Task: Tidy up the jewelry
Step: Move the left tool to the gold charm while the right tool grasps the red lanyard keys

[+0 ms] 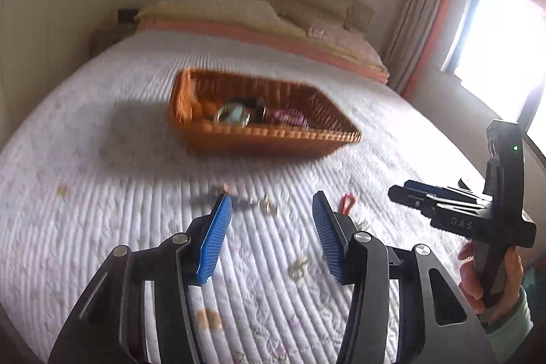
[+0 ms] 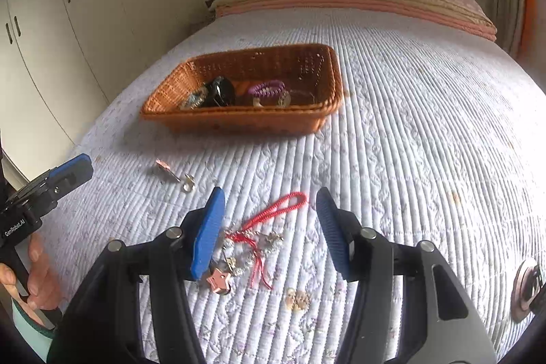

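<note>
My right claw [image 2: 269,229] hangs released over the quilted, ribbed bed [image 2: 409,159], its blue ridged pads apart and gripping nothing. Between them lies a red cord charm [image 2: 269,220], its loop pointing away toward the woven oblong basket [image 2: 327,81] ahead, with a pink star [image 2: 220,284] nearer me. My left claw [image 1: 271,231] is also released, over small scattered gold pieces [image 1: 268,205].

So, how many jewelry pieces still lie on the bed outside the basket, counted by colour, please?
Red: 1, the red cord charm
Pink: 2, the star piece and the clip
Gold or silver: 2, the ring and the small gold piece
Total: 5
The basket holds others, not counted.
</note>
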A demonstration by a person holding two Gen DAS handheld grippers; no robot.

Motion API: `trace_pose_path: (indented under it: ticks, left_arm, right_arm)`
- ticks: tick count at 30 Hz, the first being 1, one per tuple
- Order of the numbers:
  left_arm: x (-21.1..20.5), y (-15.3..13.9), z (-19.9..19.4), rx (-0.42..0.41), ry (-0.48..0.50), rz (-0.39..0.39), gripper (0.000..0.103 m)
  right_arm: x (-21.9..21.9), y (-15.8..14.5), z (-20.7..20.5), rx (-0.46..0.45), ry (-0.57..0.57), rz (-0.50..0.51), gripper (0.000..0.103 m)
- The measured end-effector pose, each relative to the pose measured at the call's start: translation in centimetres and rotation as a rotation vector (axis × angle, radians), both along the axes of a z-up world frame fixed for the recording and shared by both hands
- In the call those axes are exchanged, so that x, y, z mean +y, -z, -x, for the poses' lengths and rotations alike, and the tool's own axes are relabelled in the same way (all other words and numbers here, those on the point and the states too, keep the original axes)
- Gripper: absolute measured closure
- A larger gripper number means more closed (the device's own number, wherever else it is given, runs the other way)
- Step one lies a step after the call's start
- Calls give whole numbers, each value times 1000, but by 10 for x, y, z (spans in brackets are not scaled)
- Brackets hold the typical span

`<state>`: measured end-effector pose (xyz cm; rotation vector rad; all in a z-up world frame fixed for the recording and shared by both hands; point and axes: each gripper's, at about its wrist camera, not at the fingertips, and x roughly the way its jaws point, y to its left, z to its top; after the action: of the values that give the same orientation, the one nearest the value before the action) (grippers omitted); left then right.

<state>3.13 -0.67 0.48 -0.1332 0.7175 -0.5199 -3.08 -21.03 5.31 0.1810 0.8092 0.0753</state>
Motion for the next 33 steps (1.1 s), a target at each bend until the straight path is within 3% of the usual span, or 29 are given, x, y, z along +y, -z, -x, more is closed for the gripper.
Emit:
trace_pose_path:
  ticks: [2, 9, 15, 22, 24, 29, 33]
  left_arm:
    - [-2, 21, -3, 49, 10, -14, 56]
    - [-21, 61, -8, 143, 62, -75, 62]
    - [-34, 67, -5, 135, 115, -130, 63]
    - [-53, 69, -3, 109, 141, -211, 64]
    - [-58, 70, -3, 101, 139, -241, 65]
    - [-61, 71, -1, 88, 135, -261, 69]
    - [-57, 71, -3, 92, 134, -236, 70]
  right_arm:
    - [-4, 15, -2, 41, 6, -13, 67]
    - [-13, 51, -3, 119, -11, -110, 71]
    - [-1, 56, -16, 132, -21, -96, 71]
    - [25, 55, -14, 108, -39, 76, 72]
    - [29, 54, -12, 96, -50, 98, 82]
    - [32, 49, -6, 72, -76, 93, 95]
    - [25, 40, -3, 56, -88, 13, 95]
